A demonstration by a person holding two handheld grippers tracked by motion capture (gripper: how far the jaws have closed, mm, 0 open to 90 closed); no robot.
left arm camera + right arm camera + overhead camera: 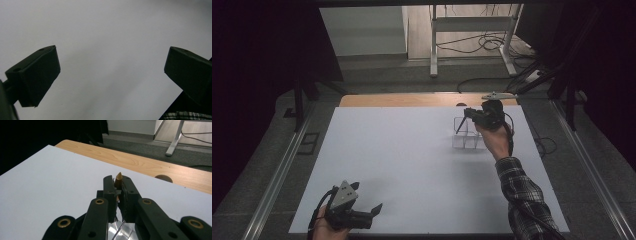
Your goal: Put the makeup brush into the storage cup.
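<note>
Between the closed black jaws of the right gripper (pixel 119 187) sits a slim pencil-like stick with a tan pointed tip (pixel 118 178), its point poking out just past the jaw ends and its dark shaft slanting down into a clear plastic divided box (pixel 465 135) at the far right of the white table sheet (pixel 412 160). Well apart, at the near left edge, the left gripper (pixel 371 206) holds nothing, its jaws standing wide over bare sheet.

The room is dimly lit; the white table (pixel 412 160) is evenly lit from above, faint shadows are cast, and near jaws are blurred.
</note>
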